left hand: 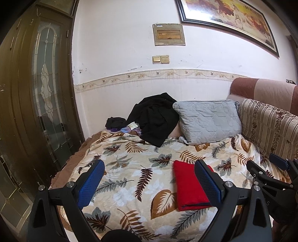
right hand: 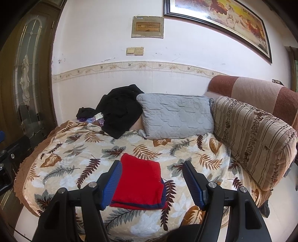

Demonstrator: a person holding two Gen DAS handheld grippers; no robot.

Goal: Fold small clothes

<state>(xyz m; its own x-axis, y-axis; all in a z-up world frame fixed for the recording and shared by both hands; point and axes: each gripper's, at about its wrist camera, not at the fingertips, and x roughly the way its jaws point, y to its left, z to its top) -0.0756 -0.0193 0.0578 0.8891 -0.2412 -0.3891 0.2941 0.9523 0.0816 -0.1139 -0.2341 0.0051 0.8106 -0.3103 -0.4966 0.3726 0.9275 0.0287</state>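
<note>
Red folded cloth [right hand: 138, 183] lies flat on the leaf-patterned blanket [right hand: 78, 160], low and centre in the right wrist view, with a dark blue edge showing along its near and right sides. In the left wrist view the same cloth sits lower right of centre, partly behind that gripper's right finger.

Right gripper [right hand: 151, 183] hangs above the near part of the cloth with its jaws spread wide; the left blue pad [right hand: 111, 188] overlaps the cloth's left edge in the picture, the right pad stands clear over the blanket, and nothing is grasped. Left gripper [left hand: 150, 183] is likewise released, its blue pads [left hand: 91, 183] far apart over bare blanket, gripping nothing.

At the far end of the blanket, mid-frame, a grey quilted pillow [right hand: 177, 116] leans beside a heap of black clothing [right hand: 121, 109], with a smaller dark bundle to its left. A striped cushion [right hand: 253, 137] fills the right side. On the white wall [right hand: 104, 37] hangs a framed painting [right hand: 229, 16], upper right, and a glass-panelled wooden door [left hand: 41, 89] stands at the left.
</note>
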